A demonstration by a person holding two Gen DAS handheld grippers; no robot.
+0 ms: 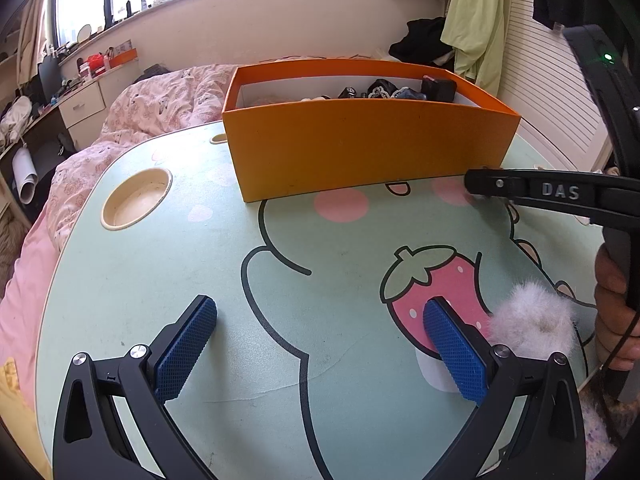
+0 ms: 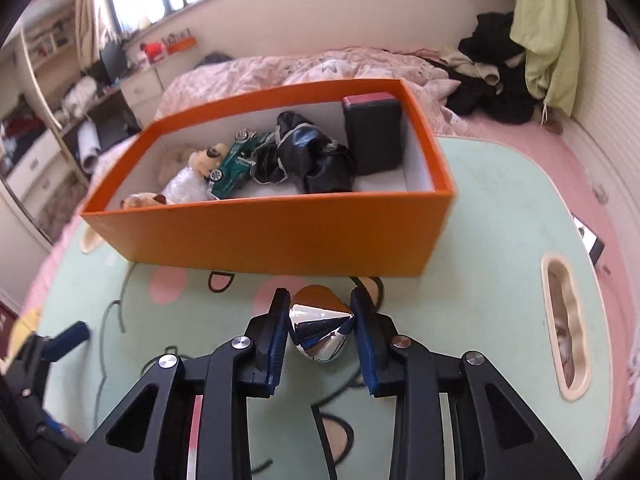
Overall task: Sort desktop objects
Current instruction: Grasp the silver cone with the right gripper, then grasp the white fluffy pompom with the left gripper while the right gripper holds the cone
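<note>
Holding a shiny silver cone tight between its blue pads, the right gripper hangs just in front of the orange box. It looks like the cone goes in the box next, so it should go up over the near wall first, then let go above a bare spot. The cone is smooth like a mirror and may slip. The left gripper is wide and holds nothing, low over the green table, beside a fluffy white ball.
</note>
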